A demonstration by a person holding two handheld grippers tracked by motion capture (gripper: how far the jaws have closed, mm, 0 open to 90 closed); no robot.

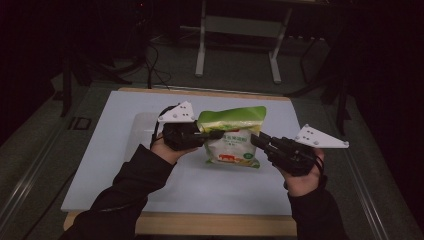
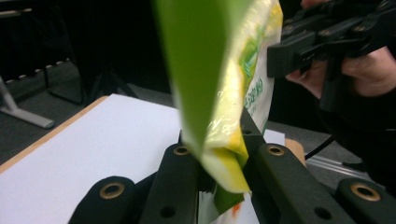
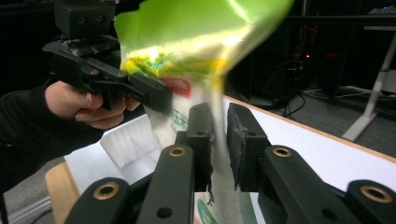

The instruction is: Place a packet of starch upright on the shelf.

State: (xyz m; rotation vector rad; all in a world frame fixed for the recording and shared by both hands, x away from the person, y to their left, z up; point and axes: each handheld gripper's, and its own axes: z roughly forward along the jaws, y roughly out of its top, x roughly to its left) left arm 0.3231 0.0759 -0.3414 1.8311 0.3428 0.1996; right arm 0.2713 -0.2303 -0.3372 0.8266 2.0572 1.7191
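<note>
Upright, green-topped snack bag (image 1: 233, 136), crinkled, glossy

Black sleeves (image 1: 135, 185), black brass-riveted grippers

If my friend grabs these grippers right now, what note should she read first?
Left gripper: shut on the snack bag, pinching its left edge.
Right gripper: its fingers sit either side of the bag's right edge, with a small gap showing; grip uncertain.
Bag is held upright above the white table, top still sealed.
A clear tray lies behind the left hand.
Left to do: probably open the bag or set it down.
</note>
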